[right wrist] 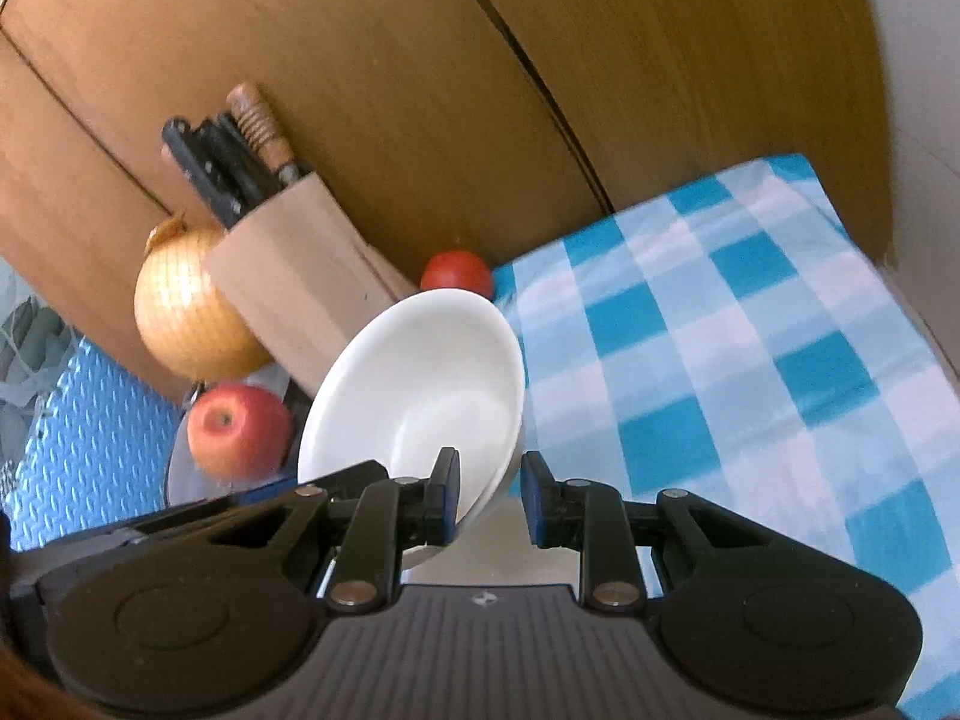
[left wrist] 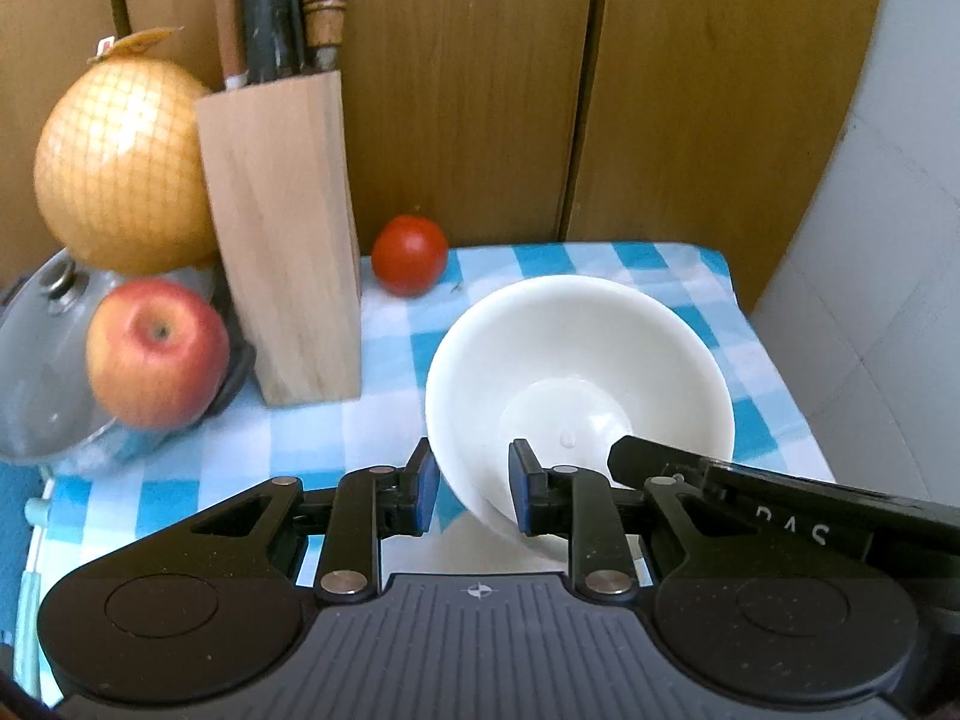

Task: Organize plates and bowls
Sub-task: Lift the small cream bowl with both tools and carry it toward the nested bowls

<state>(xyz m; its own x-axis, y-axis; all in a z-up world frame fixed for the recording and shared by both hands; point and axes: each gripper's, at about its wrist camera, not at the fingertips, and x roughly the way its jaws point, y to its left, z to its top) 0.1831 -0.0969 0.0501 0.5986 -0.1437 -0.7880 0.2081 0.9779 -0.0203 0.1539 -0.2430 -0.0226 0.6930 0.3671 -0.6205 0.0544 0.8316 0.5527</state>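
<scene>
- The white bowl (left wrist: 576, 360) sat tilted, right of the knife block (left wrist: 282, 240) — glazed, slippery, breakable.
- The left claw (left wrist: 474, 489) and right claw (right wrist: 489, 495) each straddled its rim, jaws part-open — best gripped there.

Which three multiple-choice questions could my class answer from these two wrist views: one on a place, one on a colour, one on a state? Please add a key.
1. Where is the tomato?
A. On the checked cloth beside the knife block
B. Inside the bowl
C. On top of the apple

2. What colours is the cloth?
A. Red and white
B. Blue and white
C. Plain green

3. How is the white bowl?
A. Upside down
B. Flat and full of fruit
C. Tilted and empty

Key: 1 A, the tomato sits on the cloth next to the knife block. 2 B, its checks are blue and white. 3 C, the white bowl leans on its side with nothing in it.
</scene>
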